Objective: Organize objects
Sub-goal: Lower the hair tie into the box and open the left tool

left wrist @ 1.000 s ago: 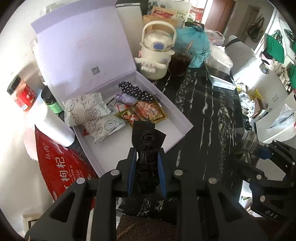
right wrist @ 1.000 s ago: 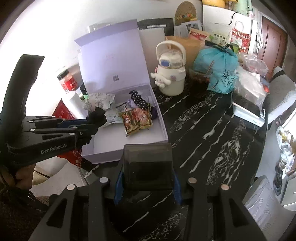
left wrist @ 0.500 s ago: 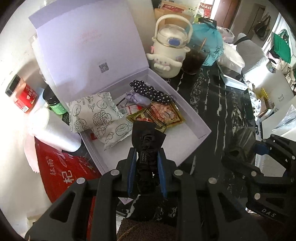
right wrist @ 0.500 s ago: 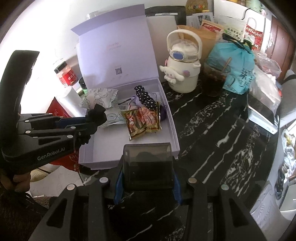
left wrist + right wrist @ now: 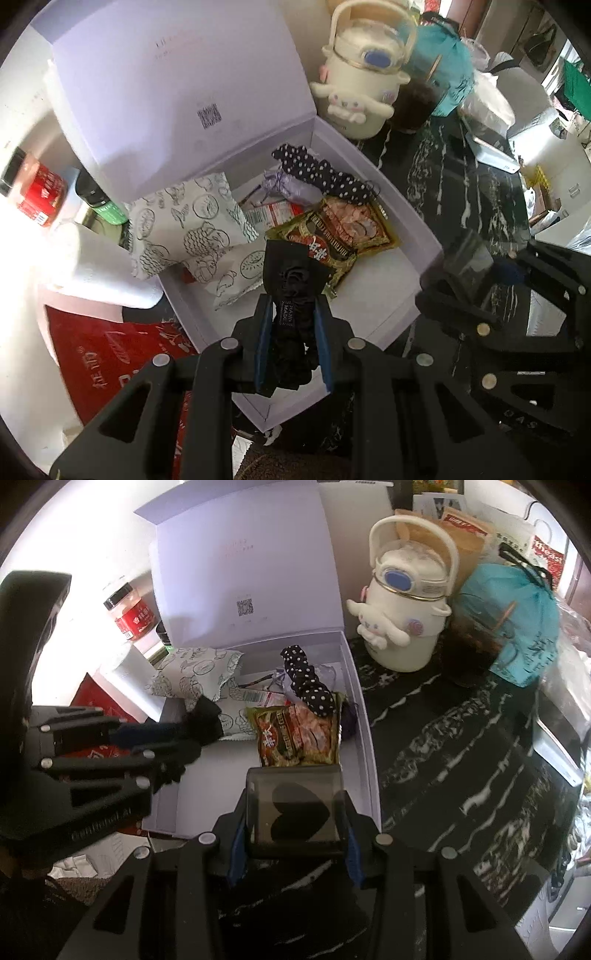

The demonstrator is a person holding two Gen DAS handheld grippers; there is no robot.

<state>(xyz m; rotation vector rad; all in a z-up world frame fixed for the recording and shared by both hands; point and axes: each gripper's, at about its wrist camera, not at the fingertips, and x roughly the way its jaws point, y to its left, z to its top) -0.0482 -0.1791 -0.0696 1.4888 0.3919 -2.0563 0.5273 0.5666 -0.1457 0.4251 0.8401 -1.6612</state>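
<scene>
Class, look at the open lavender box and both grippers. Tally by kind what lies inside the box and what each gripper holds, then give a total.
White snack packets printed with green drawings: 2
Brown and gold snack packet: 1
Polka-dot scrunchie: 1
Small red and white packet: 1
Black scrunchie, in the left gripper: 1
Smoky clear box with a black heart, in the right gripper: 1
Total: 7

Two close downward wrist views, shared lavender box [image 5: 402, 236] [image 5: 364, 716]
</scene>
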